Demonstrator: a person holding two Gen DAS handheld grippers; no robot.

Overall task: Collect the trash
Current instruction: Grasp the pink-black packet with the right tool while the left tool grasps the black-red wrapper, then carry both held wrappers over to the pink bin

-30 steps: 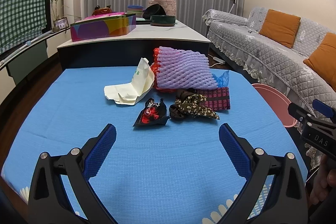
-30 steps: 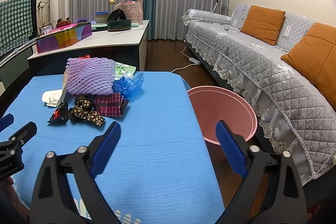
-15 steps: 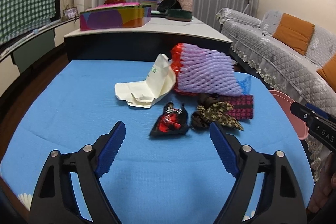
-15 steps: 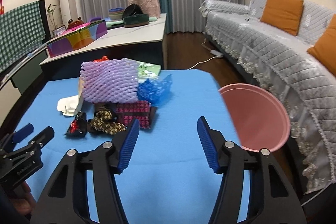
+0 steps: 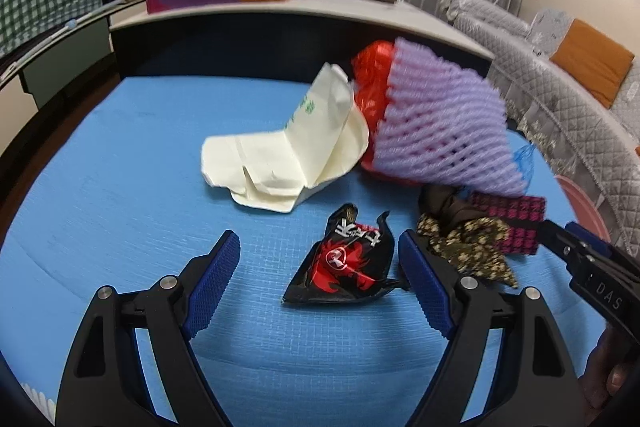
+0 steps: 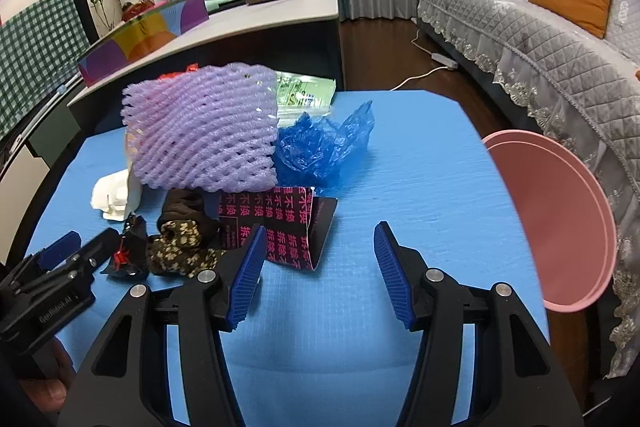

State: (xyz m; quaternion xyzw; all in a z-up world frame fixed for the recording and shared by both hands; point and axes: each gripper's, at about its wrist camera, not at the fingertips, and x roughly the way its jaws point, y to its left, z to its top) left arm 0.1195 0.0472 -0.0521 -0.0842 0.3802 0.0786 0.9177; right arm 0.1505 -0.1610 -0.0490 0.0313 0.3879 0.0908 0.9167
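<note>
Left gripper [image 5: 319, 259] stands wide open over the blue table cover [image 5: 120, 187], holding nothing; the black and red wrapper [image 5: 344, 267] lies flat between its fingers, closer to the right-hand finger, whose tip sits just beside the wrapper's edge; beyond it lie the cream paper bag [image 5: 288, 155], the purple foam net [image 5: 440, 131] over a red net [image 5: 372, 79], and the brown floral cloth [image 5: 464, 243]; right gripper [image 6: 320, 251] is likewise open and empty; the pink and black packet [image 6: 280, 223] lies just ahead of its left-hand finger, overlapping that fingertip in view, though contact cannot be judged; the blue plastic bag [image 6: 324, 147] sits farther ahead; the pink basin [image 6: 560, 227] stands off the table's right edge.
</note>
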